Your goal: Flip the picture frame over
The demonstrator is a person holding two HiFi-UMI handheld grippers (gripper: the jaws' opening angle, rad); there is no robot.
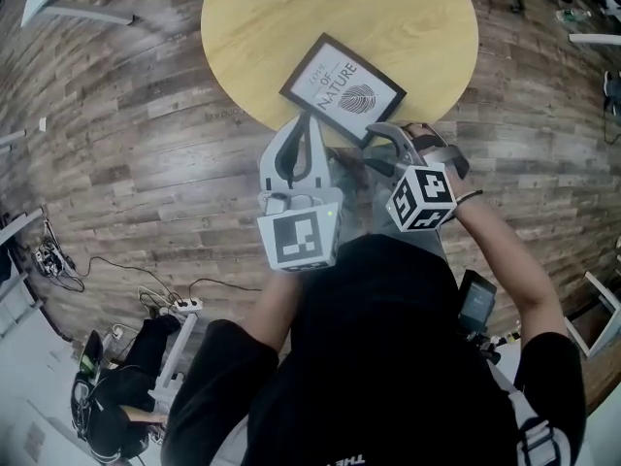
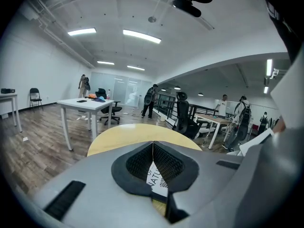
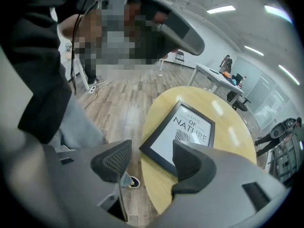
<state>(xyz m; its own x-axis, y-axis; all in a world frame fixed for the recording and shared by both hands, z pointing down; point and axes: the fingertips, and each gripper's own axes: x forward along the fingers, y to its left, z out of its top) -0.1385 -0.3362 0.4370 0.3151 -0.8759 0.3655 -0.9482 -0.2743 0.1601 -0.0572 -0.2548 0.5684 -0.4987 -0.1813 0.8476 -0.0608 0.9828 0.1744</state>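
Note:
A black picture frame (image 1: pixel 342 89) with a white "Love of Nature" print lies face up at the near edge of the round yellow table (image 1: pixel 281 17). My left gripper (image 1: pixel 309 129) hovers just short of the frame's near left edge. In the left gripper view its pads (image 2: pixel 153 148) are pressed together with nothing between them, and a sliver of the frame (image 2: pixel 159 177) shows below them. My right gripper (image 1: pixel 403 144) hangs over the table's near rim by the frame's near corner. Its jaws (image 3: pixel 152 156) stand wide apart and empty, with the frame (image 3: pixel 183 129) beyond them.
Wooden plank floor surrounds the table. A power strip with cables (image 1: pixel 179 307) and a dark bag (image 1: pixel 116 396) lie on the floor at the left. The left gripper view shows a white desk (image 2: pixel 85 106), office chairs and several people far off.

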